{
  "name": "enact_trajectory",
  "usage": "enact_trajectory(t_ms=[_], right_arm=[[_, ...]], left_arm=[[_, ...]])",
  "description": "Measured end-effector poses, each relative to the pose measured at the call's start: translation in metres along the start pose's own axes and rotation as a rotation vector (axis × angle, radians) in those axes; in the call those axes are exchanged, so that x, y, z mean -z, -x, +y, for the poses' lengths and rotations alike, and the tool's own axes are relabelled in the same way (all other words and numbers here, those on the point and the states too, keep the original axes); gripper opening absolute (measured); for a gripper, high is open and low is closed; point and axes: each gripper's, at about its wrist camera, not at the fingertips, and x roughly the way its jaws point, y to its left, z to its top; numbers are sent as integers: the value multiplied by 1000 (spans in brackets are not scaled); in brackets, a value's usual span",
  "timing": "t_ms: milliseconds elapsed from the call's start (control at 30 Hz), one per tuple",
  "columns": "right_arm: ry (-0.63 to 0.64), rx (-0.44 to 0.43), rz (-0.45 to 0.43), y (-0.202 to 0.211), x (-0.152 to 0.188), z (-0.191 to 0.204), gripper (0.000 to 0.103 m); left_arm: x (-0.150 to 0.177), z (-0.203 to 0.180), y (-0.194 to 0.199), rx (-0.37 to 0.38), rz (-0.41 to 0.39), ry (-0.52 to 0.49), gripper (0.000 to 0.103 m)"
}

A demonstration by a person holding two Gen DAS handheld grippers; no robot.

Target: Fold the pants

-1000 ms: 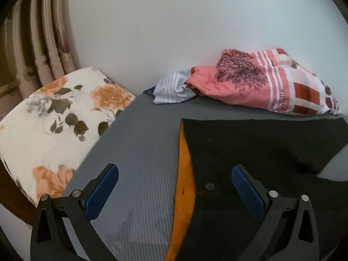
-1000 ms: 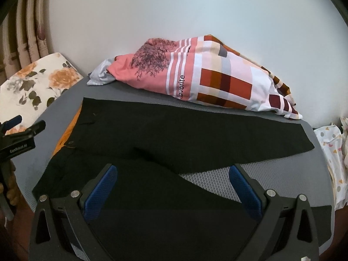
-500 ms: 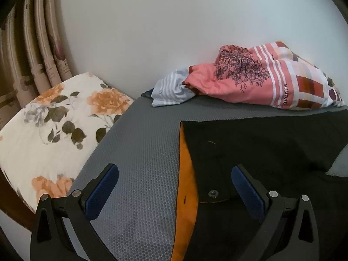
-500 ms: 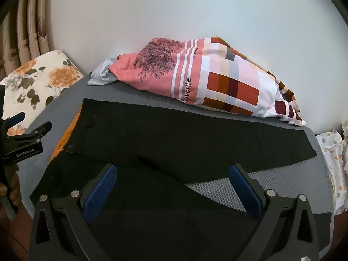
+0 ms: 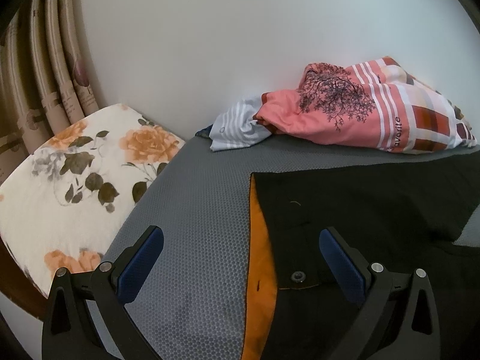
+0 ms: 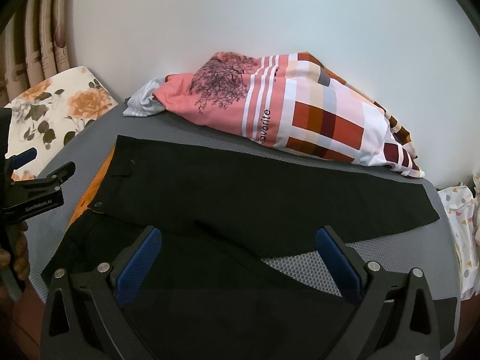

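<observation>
Pants [image 6: 240, 192], black, lie spread on the grey bench [image 5: 195, 225], waist toward the floral cushion [image 5: 75, 174] and legs running away from it; the far leg lies flat and straight beside the pink bedding [image 6: 285, 114], the near leg angles off from the crotch so that a wedge of bench shows between the two; this open lay probably serves to expose both legs before one is brought over the other. At the waist the band is turned back, showing orange lining [image 5: 258, 240] and a button [image 5: 298, 276]; that end sits nearest the cushion. The left tool [image 5: 240, 267] hovers just above the waist, its blue pads wide apart and straddling the lining edge, holding nothing; it seems placed there to take the waistband. The right tool [image 6: 237, 267] hangs over the near leg, farther from the cushion, pads likewise wide apart and empty; from there it could pinch the near leg for the lengthwise fold. No fold is made yet, by my judgement; the limp cloth will likely sag between two grips, so both ends want lifting together.
</observation>
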Motion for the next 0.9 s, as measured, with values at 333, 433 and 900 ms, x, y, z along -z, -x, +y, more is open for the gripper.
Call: enact_trajectory(t_ms=[333, 433, 900], right_arm=[[-6, -22, 6, -8, 0, 2, 102], [-15, -30, 11, -11, 3, 1, 102], [8, 0, 81, -44, 24, -2, 102]], left_arm=[[1, 5, -18, -30, 5, -1, 103], [-2, 12, -28, -48, -15, -1, 103], [-41, 58, -169, 275, 193, 81, 70]])
